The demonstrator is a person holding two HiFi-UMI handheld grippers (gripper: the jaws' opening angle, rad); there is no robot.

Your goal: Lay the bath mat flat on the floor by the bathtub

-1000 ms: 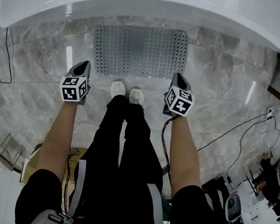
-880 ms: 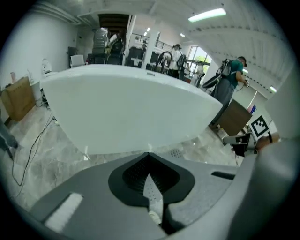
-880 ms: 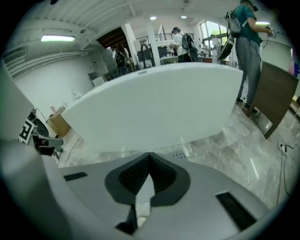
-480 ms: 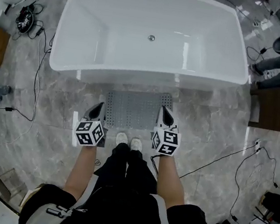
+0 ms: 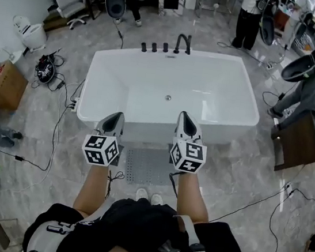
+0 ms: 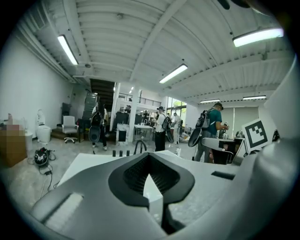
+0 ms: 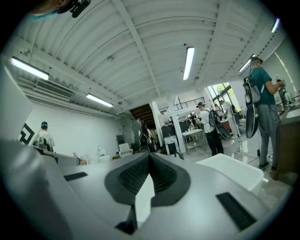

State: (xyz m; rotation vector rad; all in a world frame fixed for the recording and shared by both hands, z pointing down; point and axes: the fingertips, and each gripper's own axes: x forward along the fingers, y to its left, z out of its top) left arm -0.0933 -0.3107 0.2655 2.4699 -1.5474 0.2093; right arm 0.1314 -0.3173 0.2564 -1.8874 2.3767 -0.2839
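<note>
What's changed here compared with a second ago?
The person has stood up, lifting the left gripper and right gripper away from the bath mat. Nothing was taken or released. The mat stays flat by the bathtub; both grippers stay shut, empty.

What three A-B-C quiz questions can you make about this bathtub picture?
1. What colour is the bathtub? A white B blue C black
2. Where is the bath mat? A inside the bathtub B on the floor between bathtub and shoes C hanging from a gripper
3. How are the jaws of the left gripper and right gripper? A shut, empty B wide open C shut on the mat
Answers: A, it is white all over; B, it lies flat by the bathtub's near side; A, each pair meets with nothing between.
</note>
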